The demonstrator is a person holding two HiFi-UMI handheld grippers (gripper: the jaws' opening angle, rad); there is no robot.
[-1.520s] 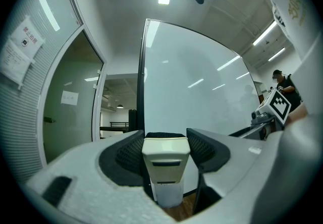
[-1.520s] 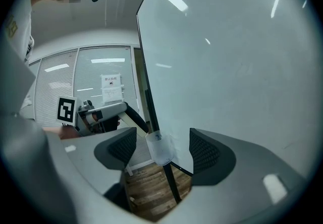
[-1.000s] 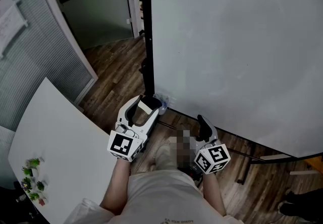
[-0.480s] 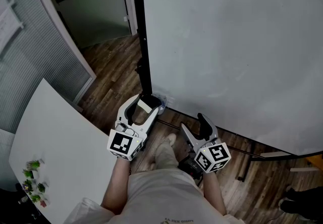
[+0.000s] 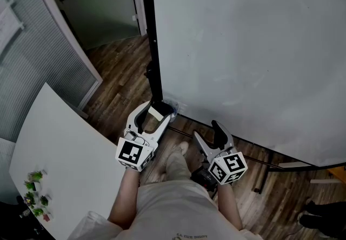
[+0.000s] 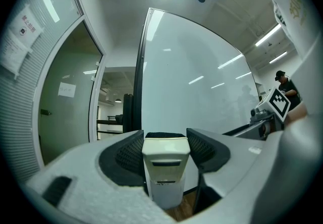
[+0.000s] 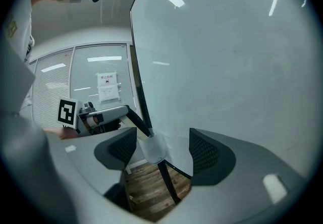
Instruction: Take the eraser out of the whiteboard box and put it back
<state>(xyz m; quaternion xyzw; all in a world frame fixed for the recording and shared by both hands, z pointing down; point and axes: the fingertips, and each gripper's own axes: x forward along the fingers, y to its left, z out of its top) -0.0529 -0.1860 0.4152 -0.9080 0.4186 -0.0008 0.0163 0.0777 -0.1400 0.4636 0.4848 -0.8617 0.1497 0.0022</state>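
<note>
Two grippers sit low before the whiteboard [image 5: 243, 44] in the head view; the left gripper [image 5: 159, 110] clamps the pale eraser [image 5: 155, 114] just beside the clear whiteboard box [image 5: 173, 107], a white table [image 5: 59, 147] at left. Left gripper view: eraser pinched between the pads, its print unreadable. Right gripper view: right gripper [image 7: 162, 150] wide, empty; wall notice [image 7: 107, 87] illegible

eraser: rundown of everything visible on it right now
The eraser is a cream-white plastic block with a dark slot across its face and a dark felt strip at the far edge. The left gripper clamps it, a pad on each side. It sits at the lower corner of the whiteboard by the clear box; whether it is inside cannot be told.
</note>
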